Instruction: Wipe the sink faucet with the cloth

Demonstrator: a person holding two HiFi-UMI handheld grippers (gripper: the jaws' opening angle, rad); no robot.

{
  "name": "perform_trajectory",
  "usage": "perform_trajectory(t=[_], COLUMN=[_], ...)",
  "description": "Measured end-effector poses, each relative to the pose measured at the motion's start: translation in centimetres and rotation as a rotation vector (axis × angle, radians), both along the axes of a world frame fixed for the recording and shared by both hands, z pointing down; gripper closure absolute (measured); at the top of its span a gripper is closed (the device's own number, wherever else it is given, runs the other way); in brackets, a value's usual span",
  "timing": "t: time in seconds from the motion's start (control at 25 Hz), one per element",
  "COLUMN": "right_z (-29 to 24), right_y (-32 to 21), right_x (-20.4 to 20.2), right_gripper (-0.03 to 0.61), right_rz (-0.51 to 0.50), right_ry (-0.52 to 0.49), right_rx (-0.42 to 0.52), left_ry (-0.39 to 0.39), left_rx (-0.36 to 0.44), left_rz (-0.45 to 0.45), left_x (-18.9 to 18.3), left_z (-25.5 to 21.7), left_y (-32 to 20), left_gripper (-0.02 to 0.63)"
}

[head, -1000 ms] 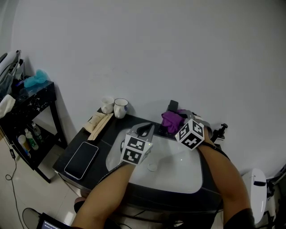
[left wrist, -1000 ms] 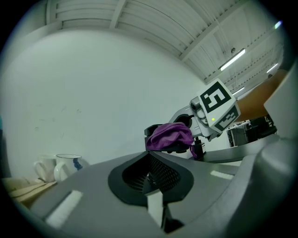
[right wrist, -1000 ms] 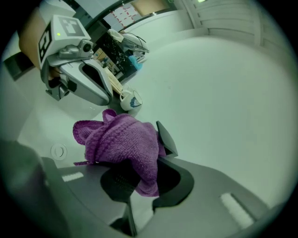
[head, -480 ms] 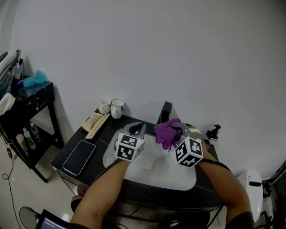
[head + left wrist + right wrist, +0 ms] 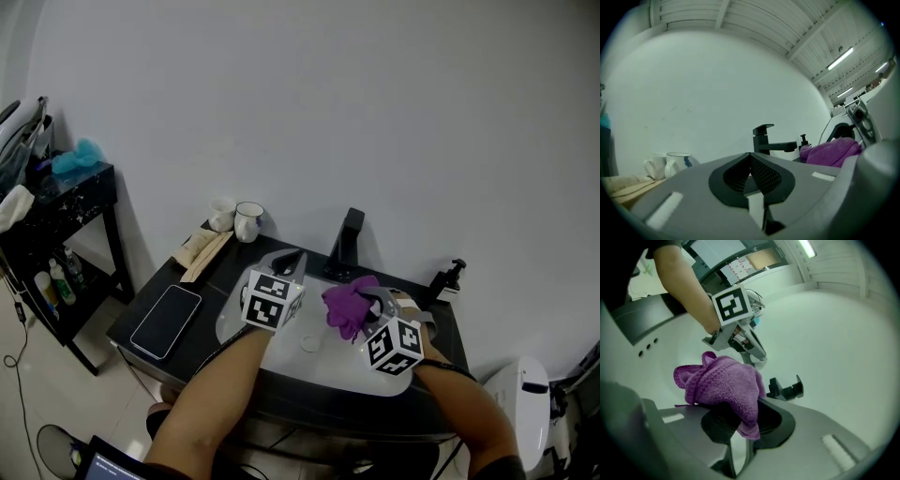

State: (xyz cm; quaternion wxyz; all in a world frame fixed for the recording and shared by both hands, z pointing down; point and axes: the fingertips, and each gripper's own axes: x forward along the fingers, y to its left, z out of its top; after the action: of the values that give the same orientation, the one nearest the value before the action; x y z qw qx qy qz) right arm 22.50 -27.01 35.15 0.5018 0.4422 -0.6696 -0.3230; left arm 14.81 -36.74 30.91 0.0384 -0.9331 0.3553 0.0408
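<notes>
Since a second ago we have drawn the right tool [image 5: 368,309] back from the faucet [image 5: 345,246], carrying the cloth [image 5: 349,305] with it. The black faucet, which the purple bundle covered then, now stands fully in sight at the middle of the head view. The left tool [image 5: 292,265] has shifted only a little to the left.

The right tool's jaws are clamped on the cloth: in its own view a fold of the purple cloth [image 5: 722,380] is pinched between the pads, and the rest bunches up above and to the left of them. In the head view the cloth hangs over the white sink [image 5: 347,361], just below the foot of the faucet and slightly to its right. From the left gripper view the cloth [image 5: 829,152] sits just right of the spout end of the faucet [image 5: 764,139] (whether the two touch, we cannot tell).

The left tool's jaws are together, with nothing between them. They point up the frame toward the wall, left of the faucet and over the sink's far left rim.

On the dark counter [image 5: 208,292], at the left of the head view, lie a phone [image 5: 166,322] and, further back, two cups [image 5: 236,219] side by side.
</notes>
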Motion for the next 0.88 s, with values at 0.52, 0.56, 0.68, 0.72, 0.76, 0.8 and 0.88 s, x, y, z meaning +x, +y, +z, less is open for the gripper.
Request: perform_trajectory(t=[0.52,0.56,0.68,0.72,0.76,0.8,0.88], right_z=[2.1,2.0,1.8,1.8,1.9,2.1,2.5], right_y=[-9.9,-10.3,-11.4,-11.6,-11.8,-11.9,-12.0], right_x=[2.3,2.4,2.7,2.9,3.1,3.3,3.5], right_gripper=[0.514,0.514,0.514,0.514,0.514,0.514,0.514], right_rz=[0.13,0.134,0.143,0.147,0.15,0.154,0.158], right_ry=[-0.067,-0.069,-0.074,-0.076,-0.078,-0.077,-0.07], right_rx=[0.077,0.086,0.098,0.097,0.093,0.088,0.077], left_ry=[0.014,0.01,-0.003,-0.009,-0.012,-0.013,-0.012], left_rx=[-0.029,-0.024,-0.014,-0.014,-0.012,-0.008,-0.007], left_rz=[0.019,0.027,0.042,0.044,0.045,0.046,0.049], left_x=[0.3,0.6,1.0,1.1,1.2,1.2,1.3], left_z=[0.5,0.4,0.4,0.5,0.5,0.5,0.5], left_y=[-0.4,-0.3,-0.3,-0.3,-0.3,-0.4,-0.3], left_gripper=[0.595,0.596,0.595,0.595,0.595,0.595,0.595])
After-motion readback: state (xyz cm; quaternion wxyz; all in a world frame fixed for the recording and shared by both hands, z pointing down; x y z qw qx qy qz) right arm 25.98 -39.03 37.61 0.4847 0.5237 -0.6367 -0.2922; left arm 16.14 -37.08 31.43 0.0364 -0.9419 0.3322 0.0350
